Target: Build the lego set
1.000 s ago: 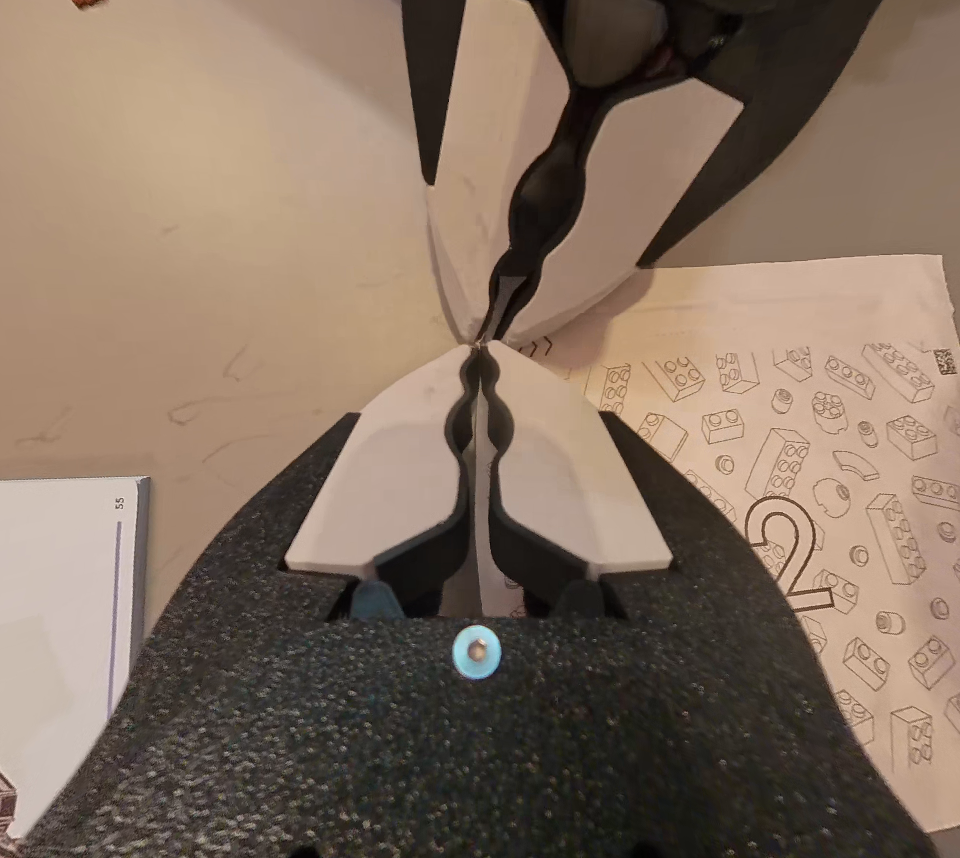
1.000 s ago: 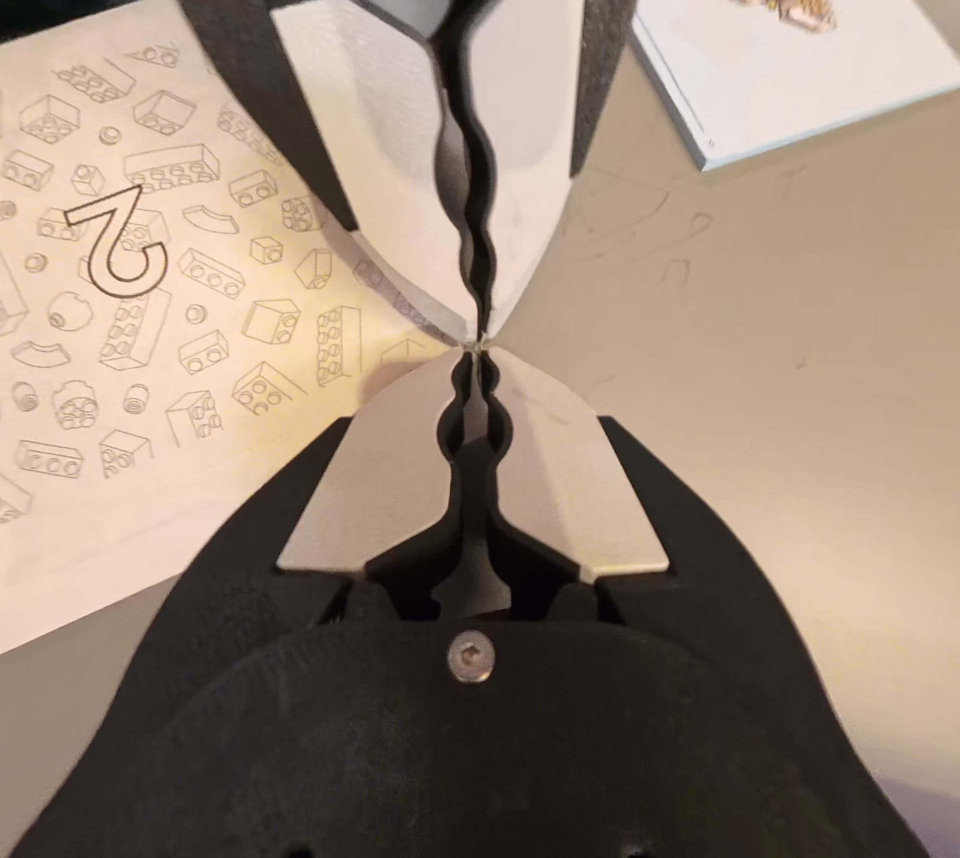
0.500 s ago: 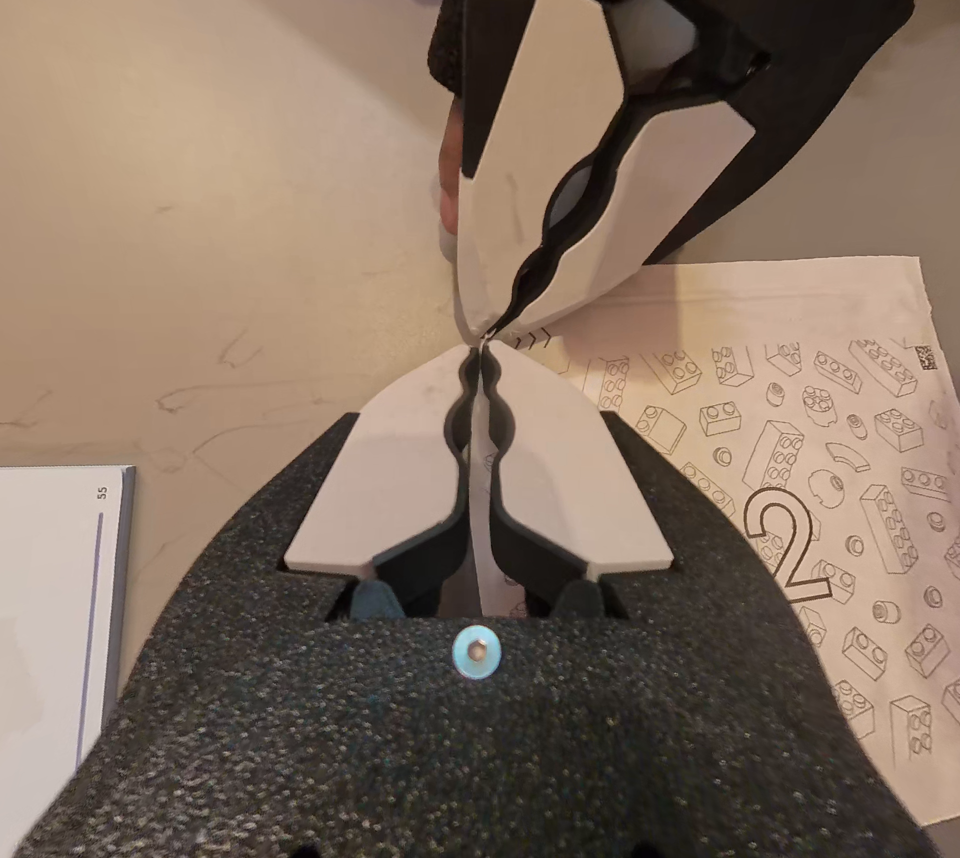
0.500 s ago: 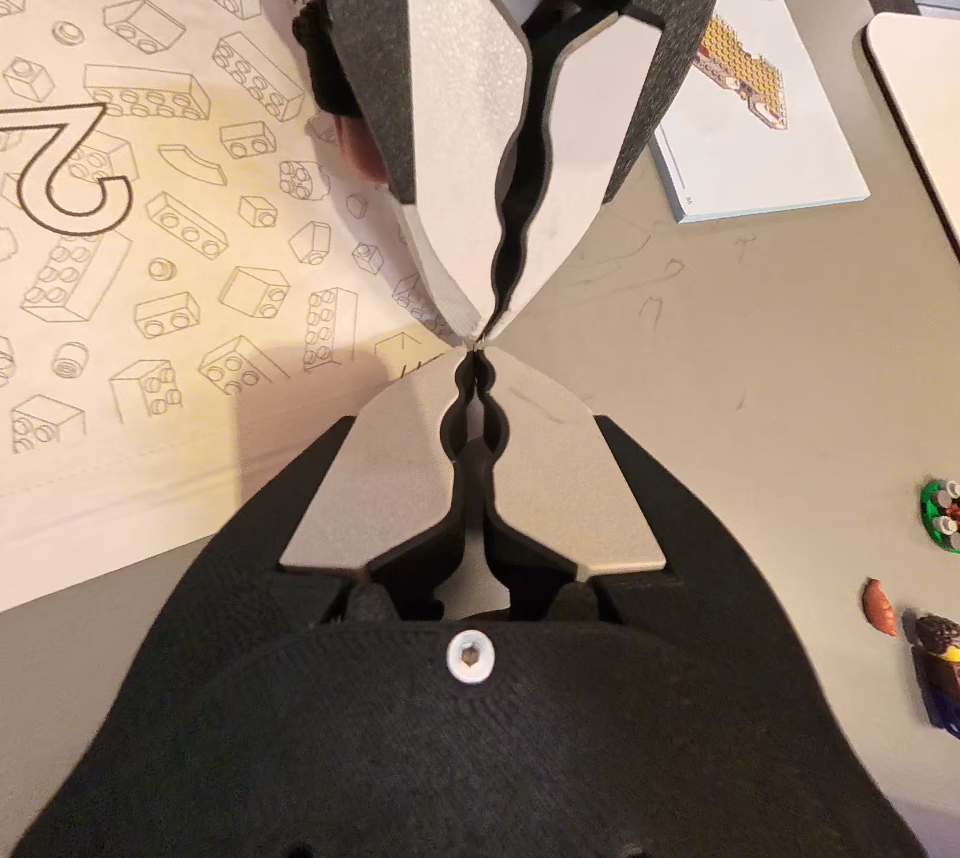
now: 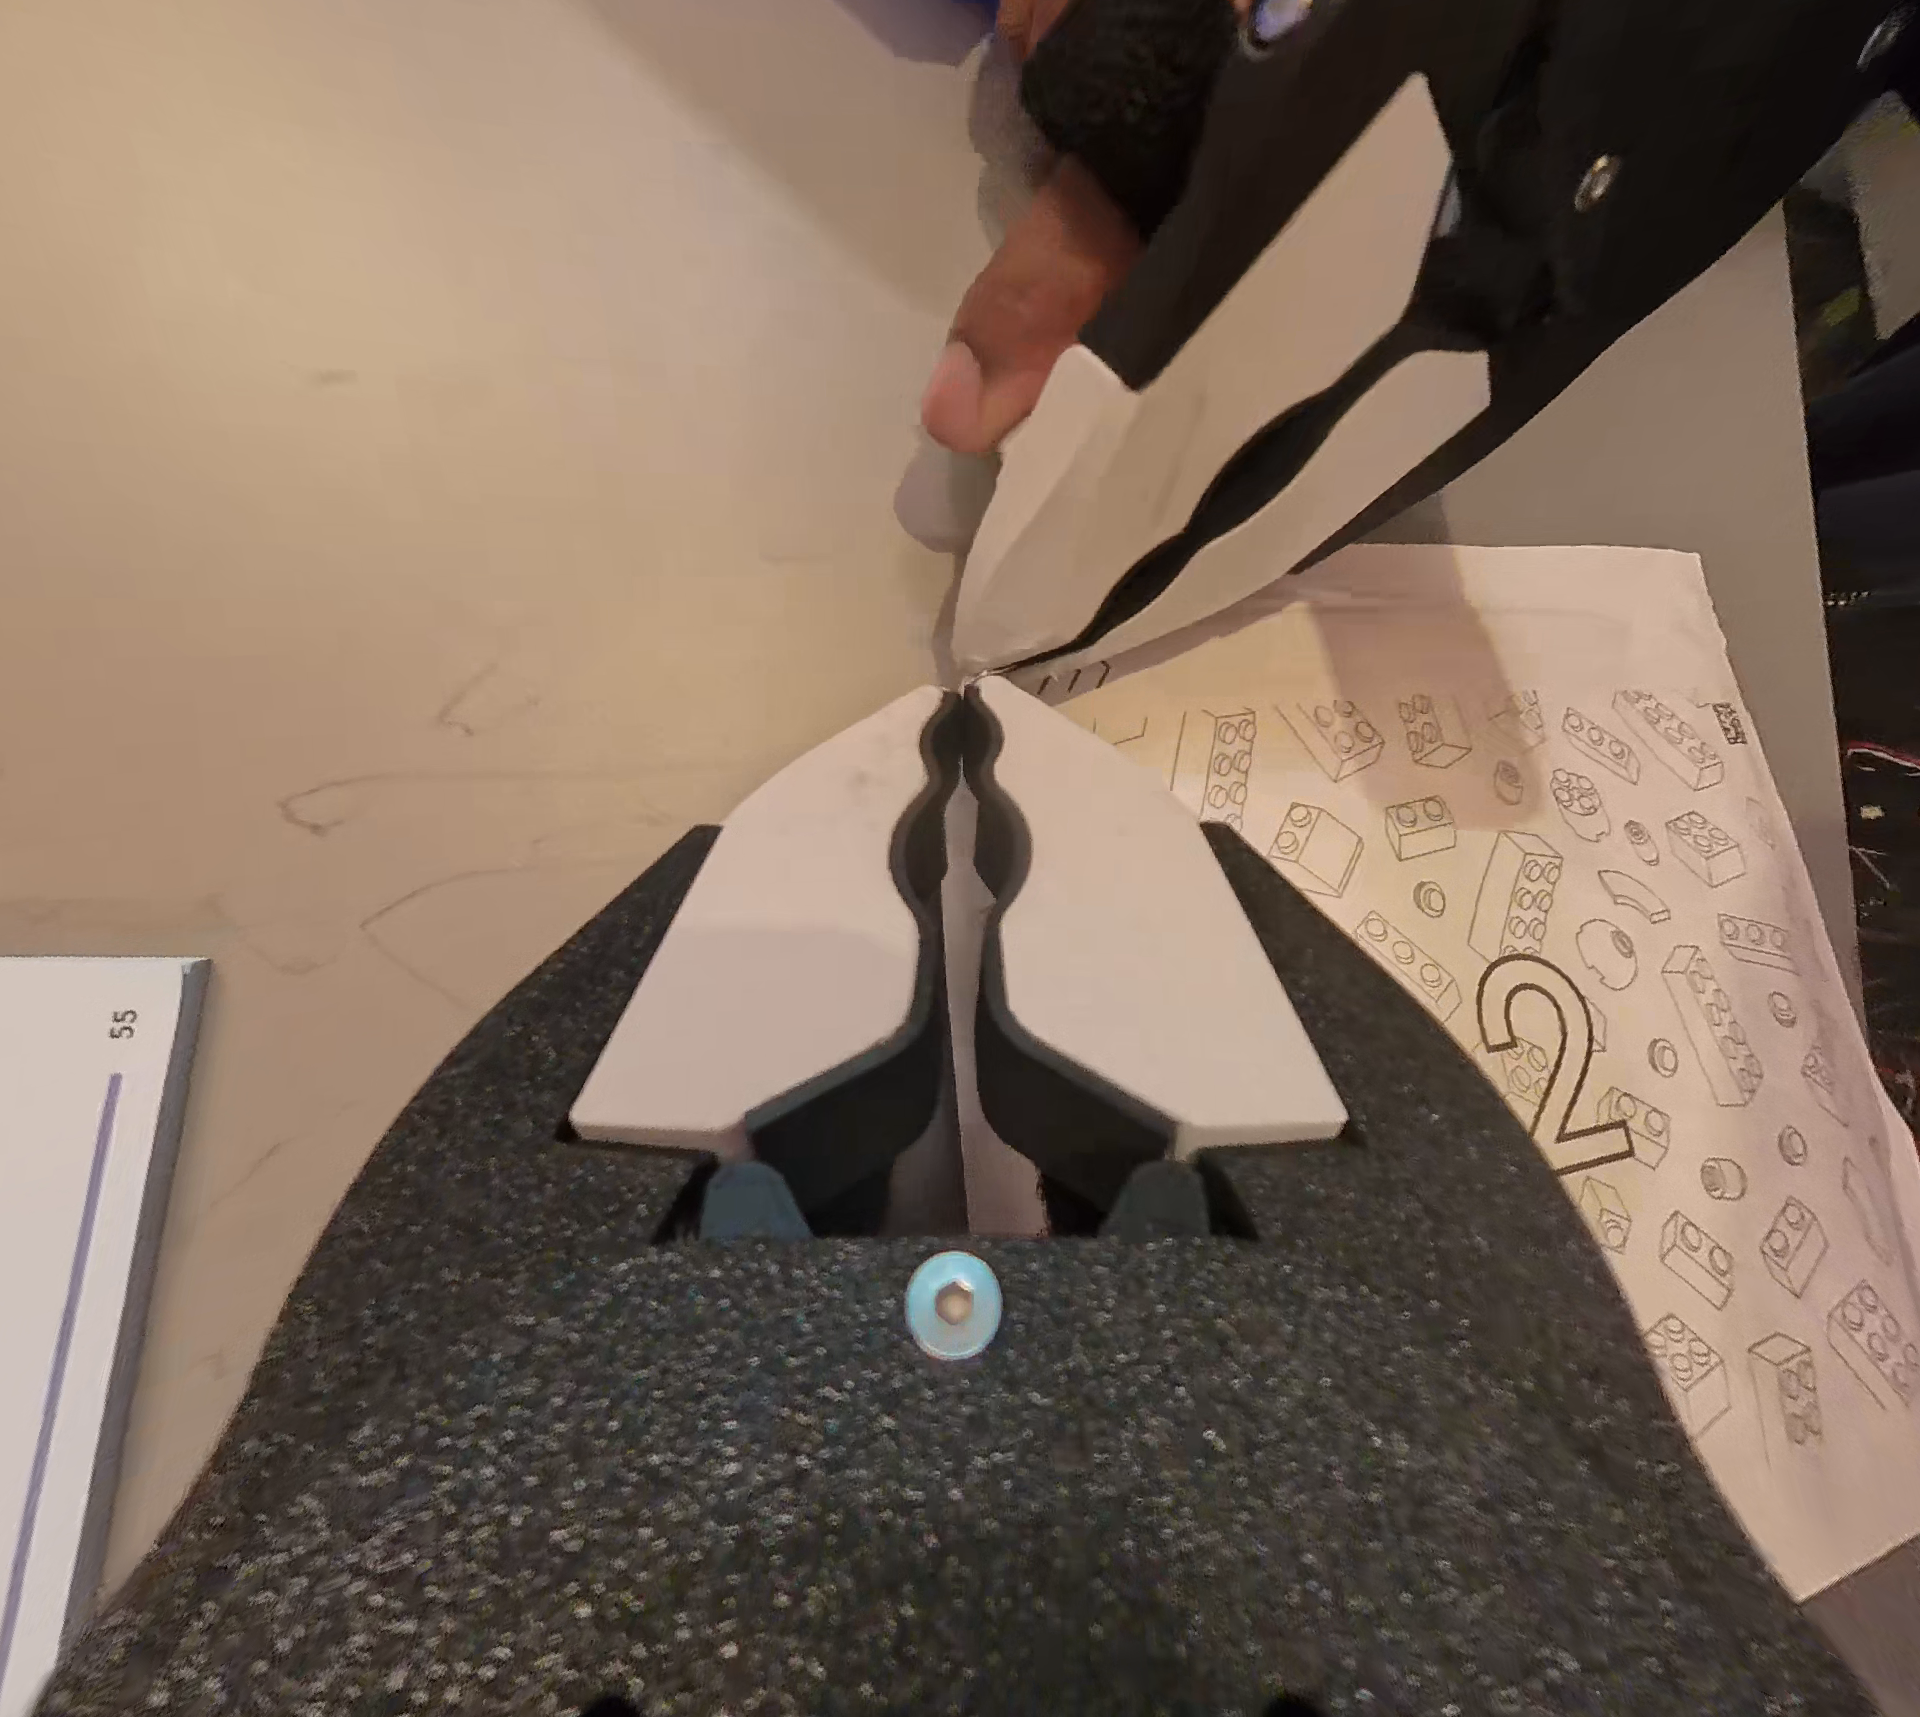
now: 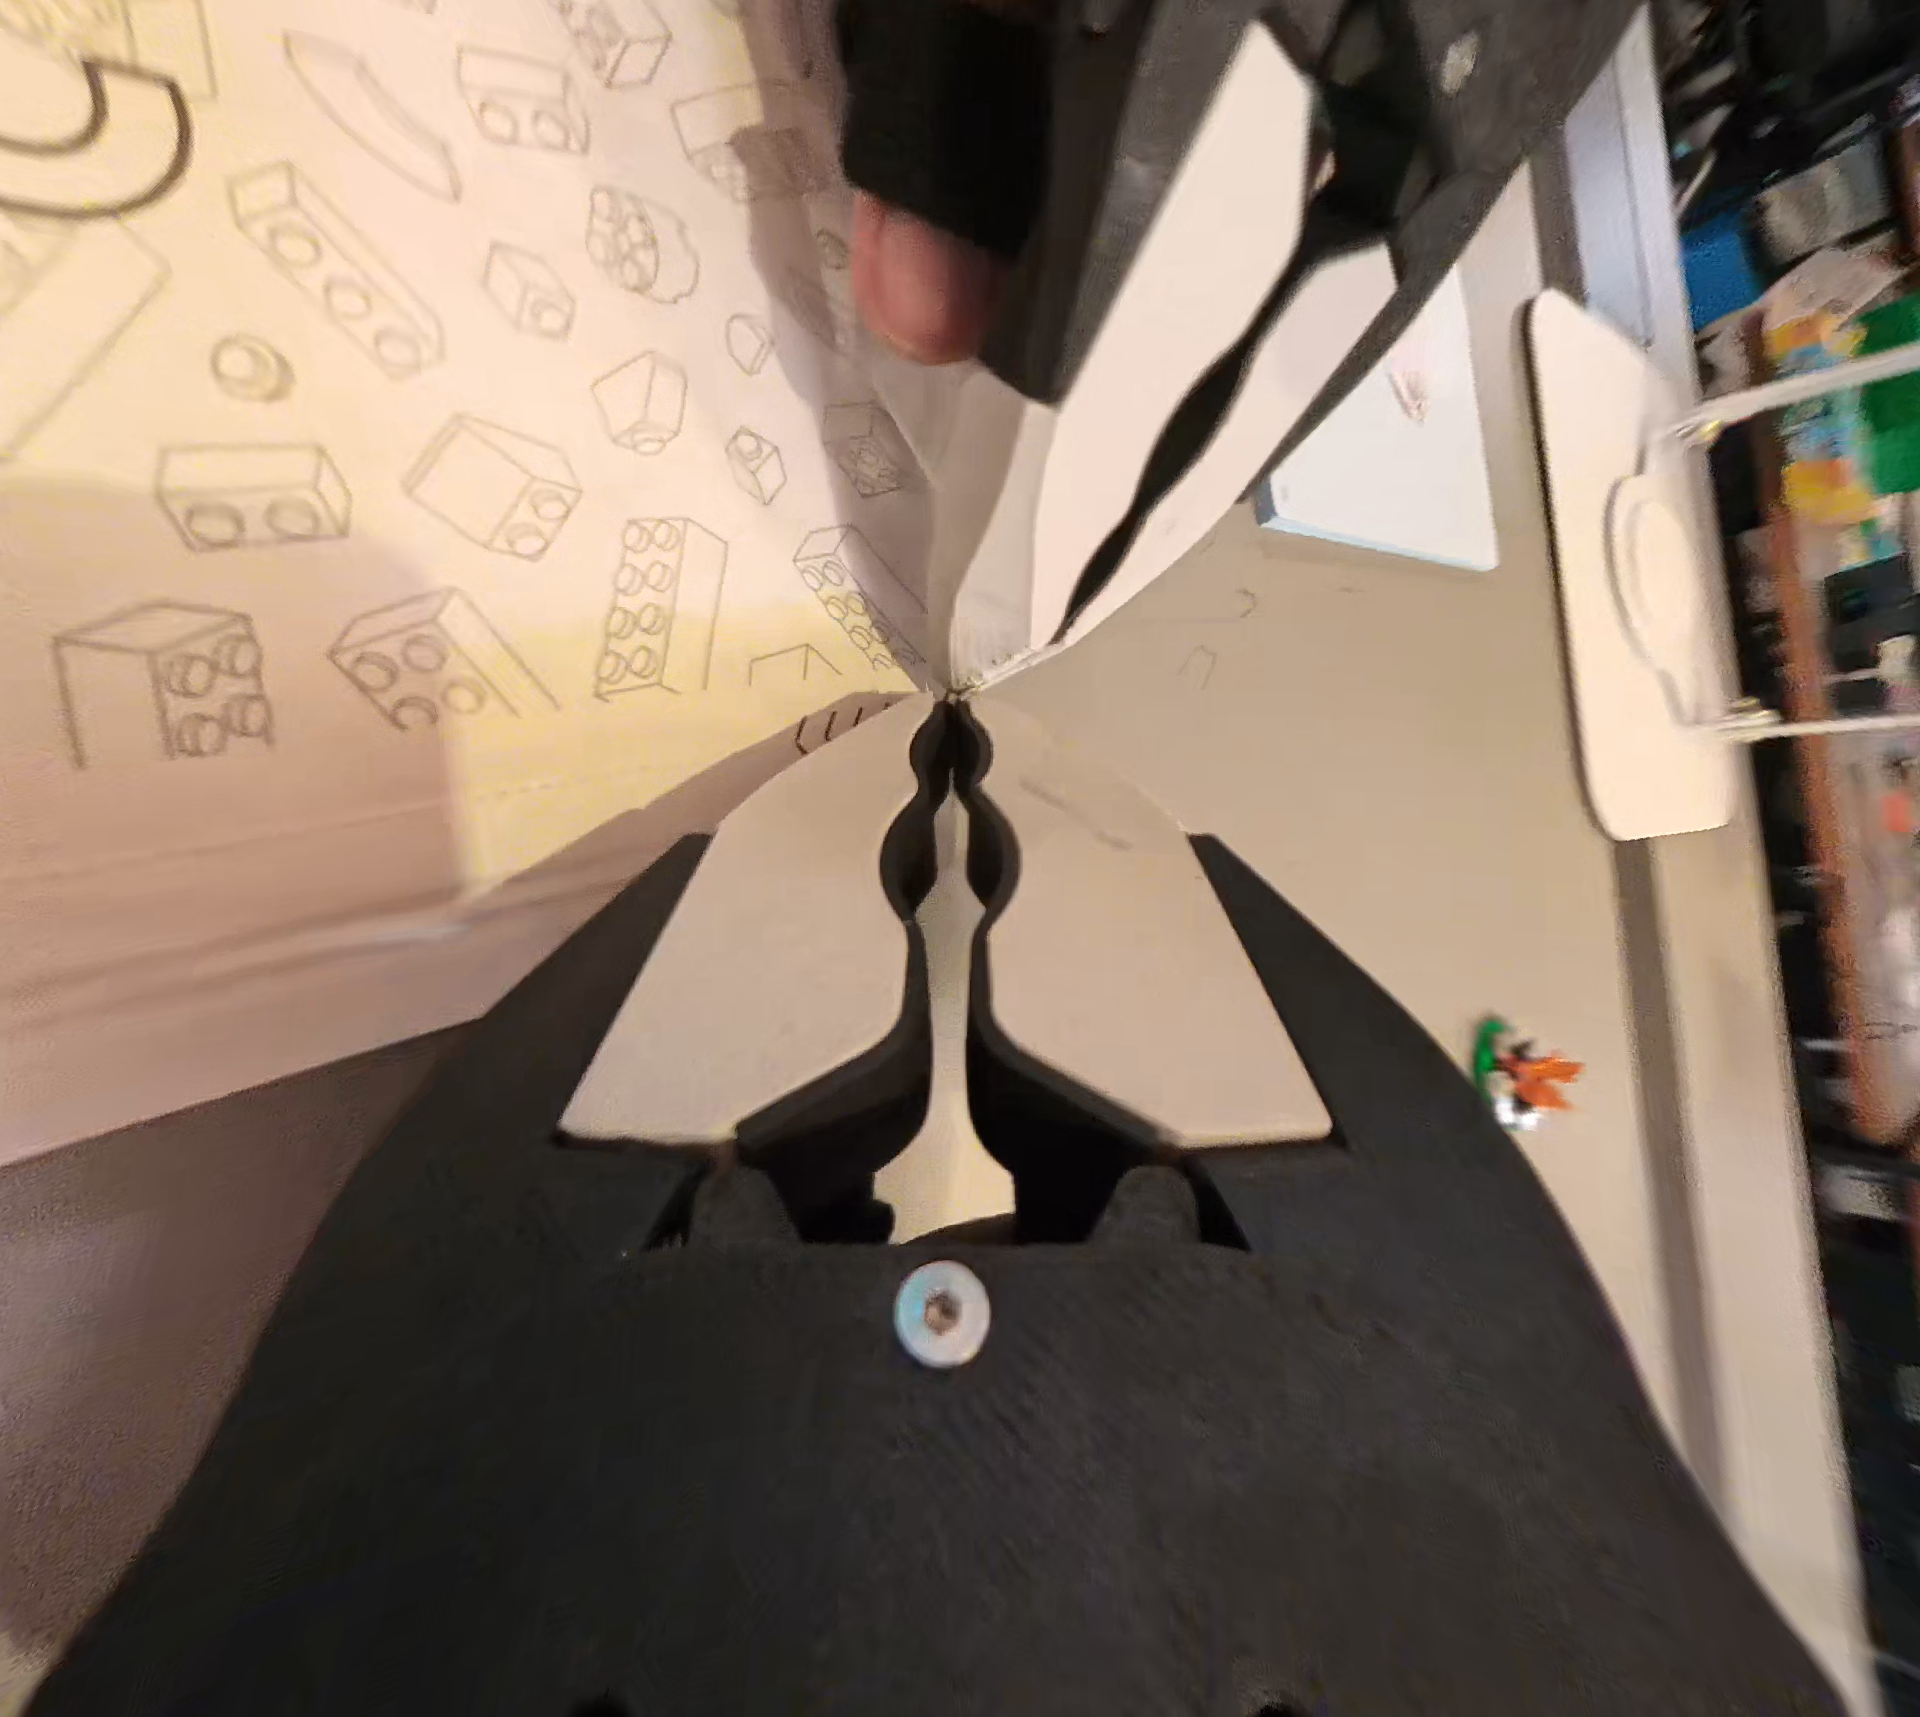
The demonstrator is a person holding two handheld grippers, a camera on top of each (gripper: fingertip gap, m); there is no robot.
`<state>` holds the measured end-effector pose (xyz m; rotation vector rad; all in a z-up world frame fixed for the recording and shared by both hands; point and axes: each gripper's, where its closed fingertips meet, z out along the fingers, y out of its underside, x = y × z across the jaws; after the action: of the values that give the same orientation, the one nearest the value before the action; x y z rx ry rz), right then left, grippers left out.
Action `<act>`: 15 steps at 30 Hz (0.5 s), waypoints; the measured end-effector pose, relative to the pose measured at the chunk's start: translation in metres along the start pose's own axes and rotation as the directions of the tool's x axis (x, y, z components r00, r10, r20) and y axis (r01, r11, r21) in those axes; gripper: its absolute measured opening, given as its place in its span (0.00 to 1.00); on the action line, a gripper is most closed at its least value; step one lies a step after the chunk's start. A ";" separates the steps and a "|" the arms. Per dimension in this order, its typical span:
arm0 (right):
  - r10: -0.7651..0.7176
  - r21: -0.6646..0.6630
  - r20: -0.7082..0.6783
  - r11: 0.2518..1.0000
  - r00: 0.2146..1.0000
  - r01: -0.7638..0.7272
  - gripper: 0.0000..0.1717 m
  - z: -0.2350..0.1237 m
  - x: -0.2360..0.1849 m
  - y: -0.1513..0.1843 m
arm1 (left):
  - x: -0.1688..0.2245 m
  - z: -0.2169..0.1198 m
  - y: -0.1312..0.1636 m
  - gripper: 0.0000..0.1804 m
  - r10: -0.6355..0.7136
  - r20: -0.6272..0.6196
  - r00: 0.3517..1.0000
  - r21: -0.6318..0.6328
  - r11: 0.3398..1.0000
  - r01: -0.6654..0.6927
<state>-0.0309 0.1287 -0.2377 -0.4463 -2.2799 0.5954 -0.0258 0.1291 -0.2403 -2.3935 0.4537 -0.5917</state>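
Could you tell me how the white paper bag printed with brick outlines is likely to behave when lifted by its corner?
The white paper bag printed with brick outlines probably flexes rather than staying stiff: it creases at the corner pinched between both grippers' fingertips. It looks thin, so hard opposing pulls there could tear it.

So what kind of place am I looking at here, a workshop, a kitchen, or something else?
Probably a hobby or work table for toy-brick building. A white paper bag printed with brick outlines lies on the beige tabletop, a white instruction booklet sits nearby, and a small green and orange toy piece lies loose.
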 end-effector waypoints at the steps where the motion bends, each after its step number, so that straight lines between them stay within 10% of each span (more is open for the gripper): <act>1: -0.052 -0.011 -0.020 0.999 0.998 0.052 0.00 0.000 0.000 0.001 | 0.000 0.001 0.001 0.00 -0.008 -0.013 1.000 0.003 1.000 0.008; 15: -0.327 -0.005 -0.176 0.943 0.928 0.332 0.00 -0.009 -0.005 -0.001 | 0.008 0.004 -0.001 0.00 0.004 -0.082 0.997 0.015 1.000 -0.003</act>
<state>-0.0216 0.1278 -0.2341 -0.0915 -2.1125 0.3963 -0.0164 0.1282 -0.2396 -2.3608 0.4872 -0.6908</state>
